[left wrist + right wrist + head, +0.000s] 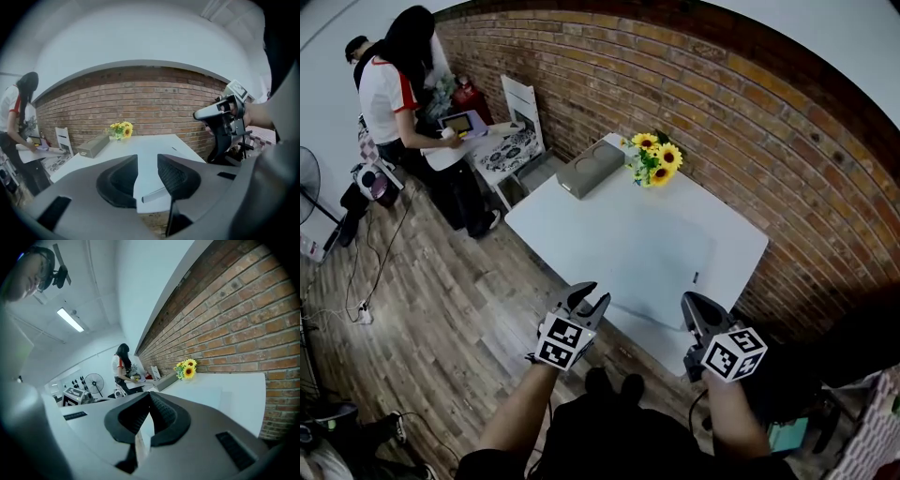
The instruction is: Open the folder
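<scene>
A pale, flat folder [661, 267] lies shut on the white table [581, 216], with a small dark clip [695, 277] at its right edge. My left gripper [586, 300] hovers at the table's near edge, just left of the folder. Its jaws stand apart with nothing between them, and in the left gripper view [147, 161] only the tabletop shows through the gap. My right gripper [698, 309] is shut and empty, over the near right corner of the table. In the right gripper view [150, 397] its tips meet, and the folder [206, 397] lies beyond.
A grey box [591, 169] and a bunch of sunflowers [654, 159] stand at the table's far side against the brick wall [722, 112]. A person [394, 94] stands at a small table [502, 145] at back left. A fan [307, 183] and cables [366, 309] are on the left floor.
</scene>
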Demonstrator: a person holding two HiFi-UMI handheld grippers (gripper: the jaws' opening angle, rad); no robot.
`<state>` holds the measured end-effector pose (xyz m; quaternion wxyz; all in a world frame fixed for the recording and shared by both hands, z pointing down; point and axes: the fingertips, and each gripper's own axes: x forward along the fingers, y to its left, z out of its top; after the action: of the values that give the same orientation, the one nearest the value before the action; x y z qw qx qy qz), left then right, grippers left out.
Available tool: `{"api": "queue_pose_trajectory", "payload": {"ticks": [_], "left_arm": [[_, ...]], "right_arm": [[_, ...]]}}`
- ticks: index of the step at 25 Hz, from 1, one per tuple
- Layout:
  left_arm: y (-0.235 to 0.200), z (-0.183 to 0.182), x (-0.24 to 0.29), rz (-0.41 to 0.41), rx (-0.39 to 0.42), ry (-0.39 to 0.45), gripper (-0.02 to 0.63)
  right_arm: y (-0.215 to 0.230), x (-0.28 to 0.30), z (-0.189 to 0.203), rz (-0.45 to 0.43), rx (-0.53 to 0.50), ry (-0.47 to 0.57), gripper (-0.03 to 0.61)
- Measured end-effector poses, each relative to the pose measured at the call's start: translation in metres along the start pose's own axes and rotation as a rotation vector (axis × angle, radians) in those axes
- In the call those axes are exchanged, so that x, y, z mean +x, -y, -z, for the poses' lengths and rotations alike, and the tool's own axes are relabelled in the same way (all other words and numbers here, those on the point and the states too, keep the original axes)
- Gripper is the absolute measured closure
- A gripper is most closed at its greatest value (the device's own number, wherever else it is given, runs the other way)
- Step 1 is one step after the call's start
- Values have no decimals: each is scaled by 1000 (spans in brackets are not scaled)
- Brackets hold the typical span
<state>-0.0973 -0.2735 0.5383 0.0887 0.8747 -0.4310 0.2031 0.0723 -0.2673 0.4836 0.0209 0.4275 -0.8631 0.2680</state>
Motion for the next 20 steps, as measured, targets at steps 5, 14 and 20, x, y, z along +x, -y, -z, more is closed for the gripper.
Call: {"api": "queue_pose_trajectory", "payload": {"ticks": [5,14,20], "left_arm": [[26,28,34,96,92,-98,395],[50,69,73,177,278,-205,296],[60,96,95,215,390,-296,198]], "right_arm": [[16,-6,13,35,25,-4,565],[25,-14,35,58,58,-37,563],[32,-18,39,68,63,-47,565]]}}
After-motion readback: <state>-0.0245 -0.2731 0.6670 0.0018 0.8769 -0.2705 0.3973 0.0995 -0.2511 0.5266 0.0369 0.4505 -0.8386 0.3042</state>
